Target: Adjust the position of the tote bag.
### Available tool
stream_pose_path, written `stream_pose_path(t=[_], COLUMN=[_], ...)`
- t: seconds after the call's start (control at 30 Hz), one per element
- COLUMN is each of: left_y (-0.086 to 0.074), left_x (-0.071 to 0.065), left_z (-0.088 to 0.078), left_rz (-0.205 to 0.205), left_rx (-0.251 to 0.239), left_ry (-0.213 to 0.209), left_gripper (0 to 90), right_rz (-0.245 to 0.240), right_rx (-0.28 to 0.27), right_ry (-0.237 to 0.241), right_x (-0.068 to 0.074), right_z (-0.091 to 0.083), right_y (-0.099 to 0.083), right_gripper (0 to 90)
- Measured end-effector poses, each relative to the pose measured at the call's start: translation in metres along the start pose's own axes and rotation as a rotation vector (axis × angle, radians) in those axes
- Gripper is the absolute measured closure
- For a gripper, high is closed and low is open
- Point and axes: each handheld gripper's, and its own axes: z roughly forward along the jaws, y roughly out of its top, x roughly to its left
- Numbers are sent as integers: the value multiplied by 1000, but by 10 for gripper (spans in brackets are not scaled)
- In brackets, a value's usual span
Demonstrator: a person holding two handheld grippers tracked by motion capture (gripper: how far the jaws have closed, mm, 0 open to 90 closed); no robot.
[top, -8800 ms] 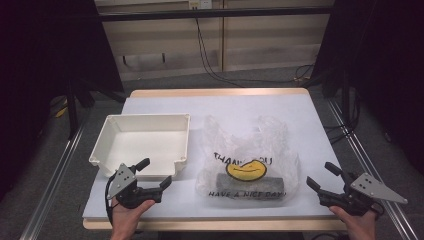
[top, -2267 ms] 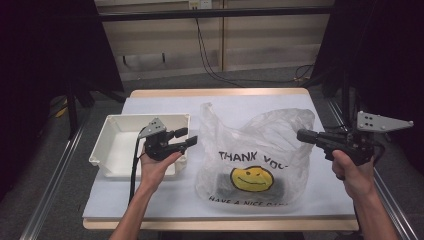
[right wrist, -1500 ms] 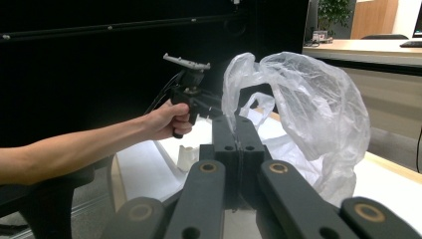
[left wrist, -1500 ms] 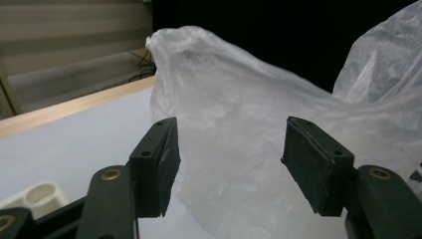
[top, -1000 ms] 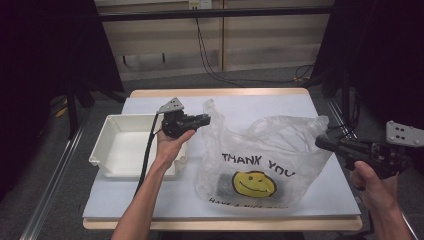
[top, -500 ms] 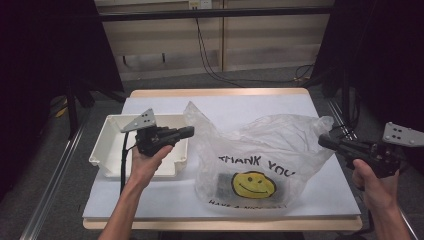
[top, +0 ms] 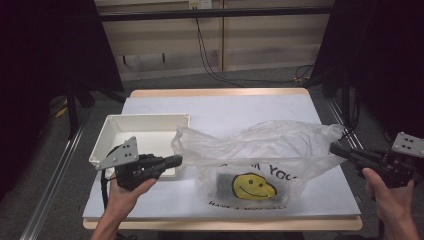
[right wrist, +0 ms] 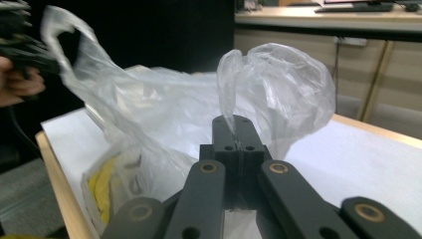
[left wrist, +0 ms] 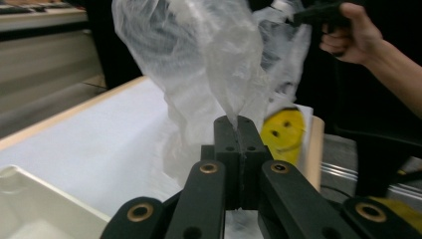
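Observation:
A clear plastic bag [top: 260, 150] with a yellow smiley face [top: 254, 186] and a dark block [top: 220, 182] inside stands on the white table [top: 225, 107]. My left gripper [top: 177, 160] is shut on the bag's left handle, by the tray's near right corner. My right gripper [top: 334, 147] is shut on the right handle at the table's right edge. The bag is stretched between them. In the left gripper view the jaws [left wrist: 238, 122] pinch thin film of the bag [left wrist: 199, 50]. In the right gripper view the jaws [right wrist: 238, 122] pinch the bag [right wrist: 278, 74] likewise.
A white empty tray [top: 147, 116] sits at the table's left, also seen as the tray [left wrist: 30, 209] low in the left gripper view. Metal rails run along both sides of the table. The far half of the table is bare.
My left hand has swung toward the near left, from over the tray's far right corner to its near right corner, drawing the handle along. The bag has spread wider and lower. The right hand has hardly shifted.

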Motion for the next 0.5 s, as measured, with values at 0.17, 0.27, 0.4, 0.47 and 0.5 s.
stream_pose_path(t=[0.17,0.27,0.4,0.47,0.5], left_y=[-15,-28,-46,-56,-60], left_x=[-13,-15,-15,-16,-16], left_z=[-2,-2,0,2,4], left_rz=[6,-19,-48,-64,-69], left_rx=[60,65,119,141,154], left_ry=[14,9,6,5,0], left_gripper=[900,900,900,900,900], right_rz=[-11,-11,-7,-3,0], right_rx=[66,99,136,158,169], right_ry=[-22,-28,-30,-30,-31], right_x=[6,8,8,9,10], right_z=[3,10,16,20,21], right_y=[-8,-16,-26,-31,-33], right_gripper=[900,900,900,900,900])
